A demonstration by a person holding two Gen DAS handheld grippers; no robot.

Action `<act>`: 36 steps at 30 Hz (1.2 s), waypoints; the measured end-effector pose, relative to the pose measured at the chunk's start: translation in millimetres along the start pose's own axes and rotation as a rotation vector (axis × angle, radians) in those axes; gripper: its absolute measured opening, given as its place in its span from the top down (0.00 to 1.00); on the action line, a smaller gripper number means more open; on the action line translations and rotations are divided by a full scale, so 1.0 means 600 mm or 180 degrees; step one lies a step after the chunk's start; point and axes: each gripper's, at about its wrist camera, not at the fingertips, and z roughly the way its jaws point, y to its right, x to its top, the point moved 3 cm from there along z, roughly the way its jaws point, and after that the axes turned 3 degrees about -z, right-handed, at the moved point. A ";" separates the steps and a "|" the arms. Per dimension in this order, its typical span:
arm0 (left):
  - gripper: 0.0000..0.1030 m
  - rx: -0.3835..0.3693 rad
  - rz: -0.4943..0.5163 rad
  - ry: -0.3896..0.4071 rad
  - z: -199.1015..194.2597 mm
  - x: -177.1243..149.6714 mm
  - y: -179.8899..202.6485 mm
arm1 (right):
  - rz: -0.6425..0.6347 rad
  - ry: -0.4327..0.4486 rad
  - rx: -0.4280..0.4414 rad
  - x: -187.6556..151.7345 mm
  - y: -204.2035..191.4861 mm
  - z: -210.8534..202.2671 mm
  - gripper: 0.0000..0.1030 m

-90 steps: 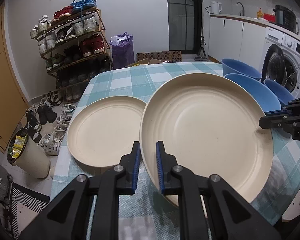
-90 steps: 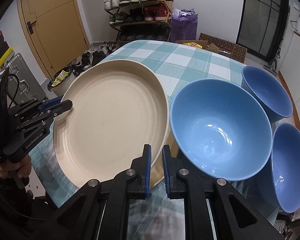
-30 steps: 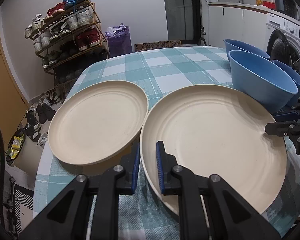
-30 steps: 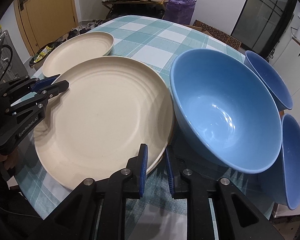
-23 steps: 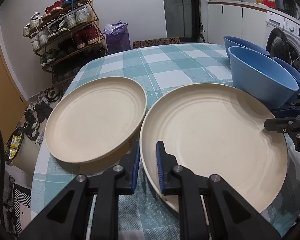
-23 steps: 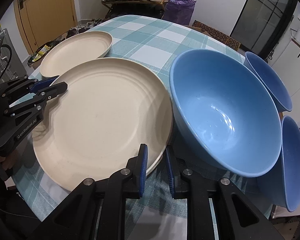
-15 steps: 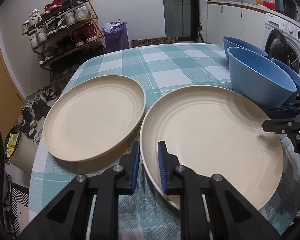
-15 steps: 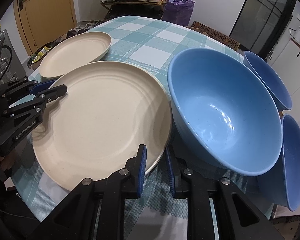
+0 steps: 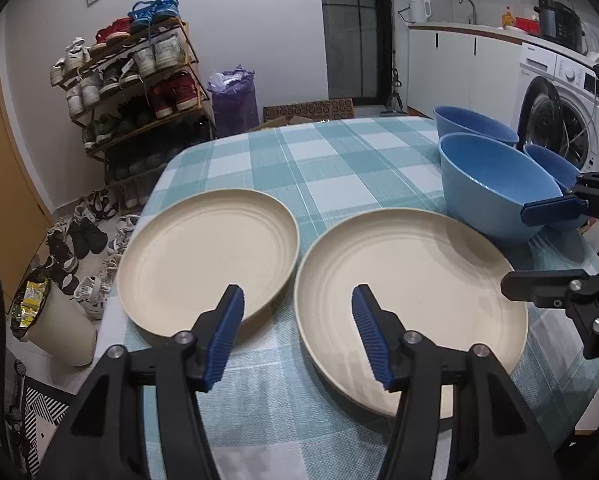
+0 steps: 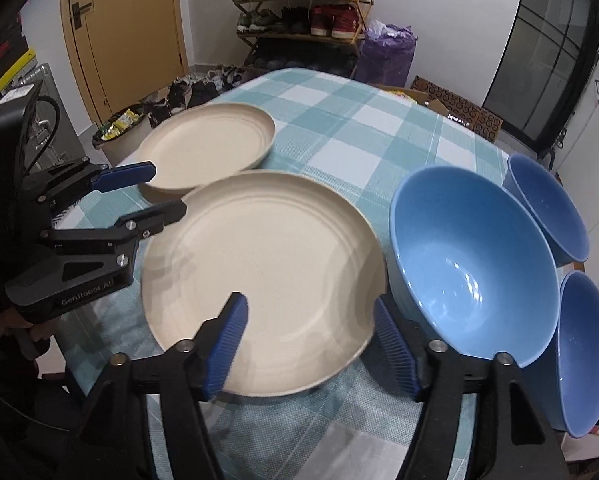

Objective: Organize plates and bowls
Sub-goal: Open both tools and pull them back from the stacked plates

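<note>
Plates sit side by side on the checked tablecloth (image 9: 339, 168): the large plate (image 9: 411, 292) lies flat near the front edge, and the small plate (image 9: 207, 264) lies just beside it on its left, the two rims close but not clearly touching. The left gripper (image 9: 297, 334) hovers over the gap between the two plates with its jaws spread wide and nothing between them; the blue pads (image 9: 225, 336) show clearly, while the rest of the tool runs out of the bottom of the left wrist view. The right gripper (image 10: 309, 344) likewise has its jaws wide apart and empty, straddling the near rim of the large plate (image 10: 259, 280); whether either pad touches the rim cannot be told. Just right of that plate stands the big bowl (image 10: 471, 264), with the far bowl (image 10: 547, 208) behind it and the near bowl (image 10: 583, 352) at the table's corner, partly cut off by the edge of the right wrist view. From the left wrist view the far bowl (image 9: 473, 126) and near bowl (image 9: 551, 166) are largely hidden behind the big bowl (image 9: 495, 188). The small plate (image 10: 207, 144) looks slightly blurred in the right wrist view. A shoe rack (image 9: 127, 80) stands against the wall beyond the table.
</note>
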 end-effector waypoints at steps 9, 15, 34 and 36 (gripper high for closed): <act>0.00 0.0036 -0.0201 0.0232 -0.041 0.018 -0.039 | 0.0104 0.0353 0.0103 0.041 0.007 -0.040 0.11; 0.00 0.0072 -0.0438 0.0270 -0.049 0.029 -0.072 | 0.0197 0.0485 0.0205 0.071 0.014 -0.053 0.05; 0.00 0.0327 -0.0771 0.0455 -0.075 0.058 -0.148 | 0.0131 0.0788 0.0227 0.156 -0.004 -0.084 0.05; 0.00 0.0336 -0.0788 0.0445 -0.070 0.061 -0.152 | 0.0117 0.0777 0.0215 0.163 -0.007 -0.082 0.05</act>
